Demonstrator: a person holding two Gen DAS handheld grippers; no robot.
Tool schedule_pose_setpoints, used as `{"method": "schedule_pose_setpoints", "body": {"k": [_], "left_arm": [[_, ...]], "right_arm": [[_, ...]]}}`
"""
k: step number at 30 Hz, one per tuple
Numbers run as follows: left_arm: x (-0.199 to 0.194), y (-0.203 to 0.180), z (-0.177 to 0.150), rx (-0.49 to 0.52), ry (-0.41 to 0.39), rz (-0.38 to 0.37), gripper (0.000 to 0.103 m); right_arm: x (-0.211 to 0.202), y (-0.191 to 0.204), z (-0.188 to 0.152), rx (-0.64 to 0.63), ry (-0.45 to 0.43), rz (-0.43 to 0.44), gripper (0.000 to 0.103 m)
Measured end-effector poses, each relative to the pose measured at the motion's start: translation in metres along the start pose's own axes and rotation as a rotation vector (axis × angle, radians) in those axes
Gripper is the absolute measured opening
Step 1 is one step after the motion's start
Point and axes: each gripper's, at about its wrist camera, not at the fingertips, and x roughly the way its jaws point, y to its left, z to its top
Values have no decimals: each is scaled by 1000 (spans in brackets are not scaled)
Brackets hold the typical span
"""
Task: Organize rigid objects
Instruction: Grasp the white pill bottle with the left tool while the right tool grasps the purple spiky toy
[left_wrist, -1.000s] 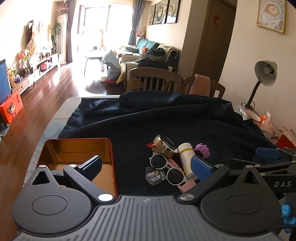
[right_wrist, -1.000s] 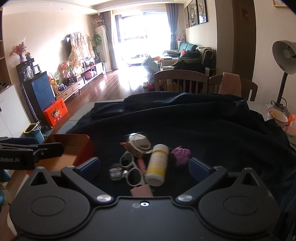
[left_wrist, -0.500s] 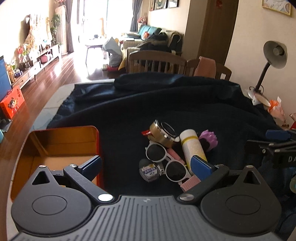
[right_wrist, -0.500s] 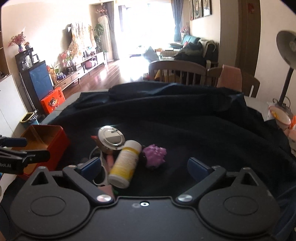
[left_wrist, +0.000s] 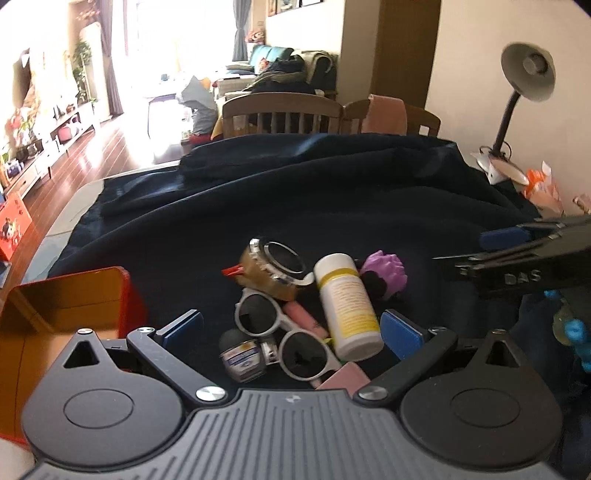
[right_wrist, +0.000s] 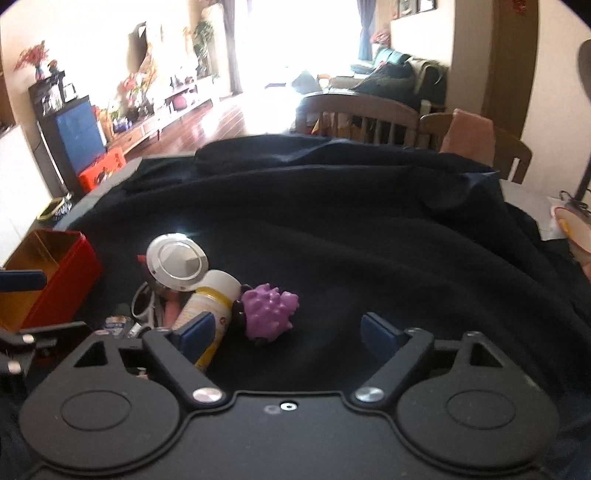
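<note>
A pile lies on the dark cloth (left_wrist: 295, 192): white sunglasses (left_wrist: 280, 332), a white bottle with a yellow label (left_wrist: 347, 306), a gold jar with a silver lid (left_wrist: 273, 269), a purple spiky toy (left_wrist: 384, 269), a small labelled bottle (left_wrist: 242, 354) and pink pieces. My left gripper (left_wrist: 293, 330) is open just above the sunglasses. A red tin box (left_wrist: 66, 310) stands open to its left. In the right wrist view my right gripper (right_wrist: 288, 328) is closing, with the purple toy (right_wrist: 269, 308) between its jaws and untouched. The bottle (right_wrist: 210, 306) lies by its left pad.
A desk lamp (left_wrist: 528, 74) and an orange packet (left_wrist: 543, 188) stand at the table's right edge, with a bowl (right_wrist: 570, 225) nearby. Wooden chairs (left_wrist: 280, 114) line the far side. The right gripper's body (left_wrist: 517, 254) reaches in from the right in the left wrist view.
Both grippers came forward and down toward the pile. The right one shifted so the purple toy now sits between its jaws, which have narrowed. The red box slid toward the left edge.
</note>
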Motion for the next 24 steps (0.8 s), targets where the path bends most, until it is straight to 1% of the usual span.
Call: {"method": "schedule_pose_setpoints", "body": {"k": [2, 7, 11, 13, 15, 16, 20, 24], "left_arm": [[7, -7, 0, 13, 4, -6, 102], [34, -25, 3, 56, 25, -11, 102], [50, -35, 5, 81, 45, -32, 101], [57, -41, 5, 103, 53, -46, 98], [64, -45, 5, 116, 71, -49, 92], [68, -46, 5, 117, 81, -53, 91], [79, -51, 6, 127, 102, -52, 85], [88, -55, 7, 135, 128, -60, 72]], "right_arm": [[10, -2, 3, -14, 21, 18, 81], [31, -2, 10, -71, 60, 60, 81], [47, -5, 16, -94, 91, 102, 79], [56, -6, 17, -124, 117, 134, 75], [63, -8, 18, -155, 144, 157, 74], [67, -11, 19, -165, 156, 159, 73], [78, -19, 21, -158, 187, 197, 72], [87, -26, 24, -140, 213, 257, 72]]}}
